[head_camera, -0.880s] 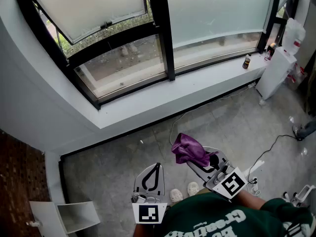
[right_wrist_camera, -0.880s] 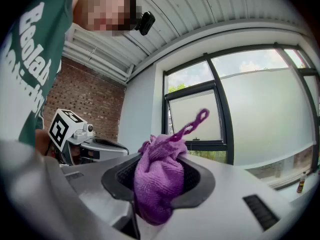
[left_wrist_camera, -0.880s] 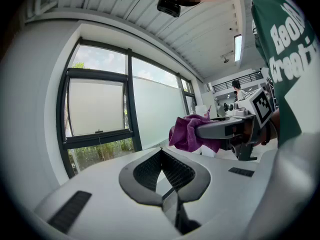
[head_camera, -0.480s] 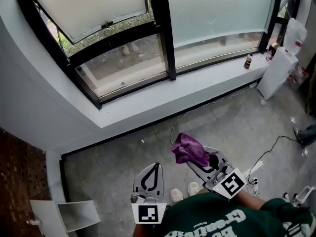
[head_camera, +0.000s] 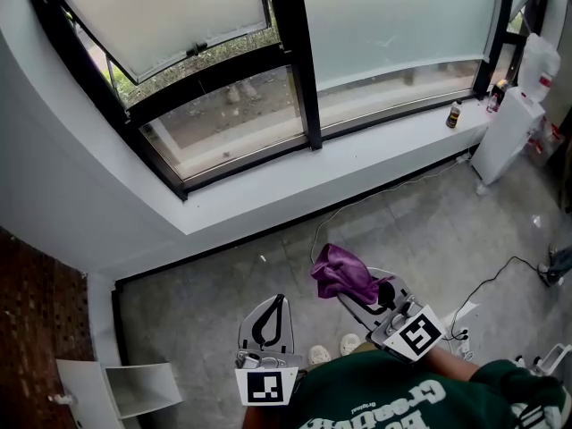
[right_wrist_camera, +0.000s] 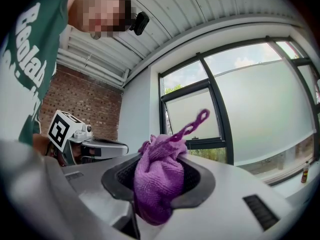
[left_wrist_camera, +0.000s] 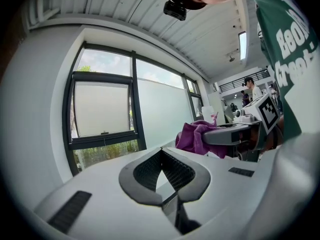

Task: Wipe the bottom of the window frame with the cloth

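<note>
A purple cloth [head_camera: 343, 272] is bunched in my right gripper [head_camera: 350, 286], whose jaws are shut on it; the right gripper view shows the cloth [right_wrist_camera: 159, 181] filling the jaw gap. My left gripper [head_camera: 273, 315] is held low beside it, jaws shut with nothing between them [left_wrist_camera: 161, 154]. Both hang over the grey floor, well short of the window. The black window frame's bottom rail [head_camera: 295, 146] runs above a white sill [head_camera: 295, 181] across the upper part of the head view.
A small brown bottle [head_camera: 454, 114] stands on the sill at the right, beside a white cabinet [head_camera: 507, 132] with a jug. A white cable [head_camera: 357, 206] trails over the floor. A white box [head_camera: 116, 391] sits at lower left by a brick wall.
The view has shifted slightly, so window and sill sit a little lower and to the right in frame. Both grippers keep their pose and the cloth stays held.
</note>
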Demonstrator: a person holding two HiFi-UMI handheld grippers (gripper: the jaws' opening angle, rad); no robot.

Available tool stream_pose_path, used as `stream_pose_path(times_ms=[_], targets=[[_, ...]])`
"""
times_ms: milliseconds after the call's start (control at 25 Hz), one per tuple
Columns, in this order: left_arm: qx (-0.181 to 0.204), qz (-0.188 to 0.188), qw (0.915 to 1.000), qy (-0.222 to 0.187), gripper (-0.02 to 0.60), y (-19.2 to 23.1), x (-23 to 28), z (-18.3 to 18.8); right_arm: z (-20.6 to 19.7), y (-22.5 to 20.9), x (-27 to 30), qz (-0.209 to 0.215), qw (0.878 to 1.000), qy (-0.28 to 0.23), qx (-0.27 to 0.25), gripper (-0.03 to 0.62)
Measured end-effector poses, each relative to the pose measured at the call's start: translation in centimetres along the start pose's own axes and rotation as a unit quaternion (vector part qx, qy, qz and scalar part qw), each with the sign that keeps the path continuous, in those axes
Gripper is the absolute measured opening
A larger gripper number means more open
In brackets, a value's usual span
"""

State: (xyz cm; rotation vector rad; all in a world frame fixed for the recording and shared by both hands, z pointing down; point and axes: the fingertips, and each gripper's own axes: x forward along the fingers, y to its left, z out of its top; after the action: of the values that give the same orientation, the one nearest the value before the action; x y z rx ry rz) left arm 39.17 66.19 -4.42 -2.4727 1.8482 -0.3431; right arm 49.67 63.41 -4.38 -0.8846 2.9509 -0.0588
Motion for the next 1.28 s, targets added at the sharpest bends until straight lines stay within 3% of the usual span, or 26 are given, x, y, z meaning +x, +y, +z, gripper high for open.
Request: stream_pose_path(times_ms=[600,880,1080,1280], targets=[[-0.009,0.012,0.9998,-0.012,0.005,-3.2,3.4,0.0,-1.2,-3.9,-1.7,0.015,1.000,-0.004,0.002,0.155],[-0.002,0.011,0.9998,-0.014,0.005,-1.3,5.8,0.1,-1.1,-5.3,0.6,0.014,1.000,-0.016,-0.007,0.155],[0.012,-0.010,0.9996,-0.025,0.005,0.9,9.1,0.5,-1.7,-7.0,2.6,0.000,1.000,-0.022,0.002,0.155],[0.009,-0.018,0.9991,-0.037,0.005,5.9,13.7,-0.3,-2.8,-8.9,7.6,-0.012,1.000,-0.025,-0.010,0.155]])
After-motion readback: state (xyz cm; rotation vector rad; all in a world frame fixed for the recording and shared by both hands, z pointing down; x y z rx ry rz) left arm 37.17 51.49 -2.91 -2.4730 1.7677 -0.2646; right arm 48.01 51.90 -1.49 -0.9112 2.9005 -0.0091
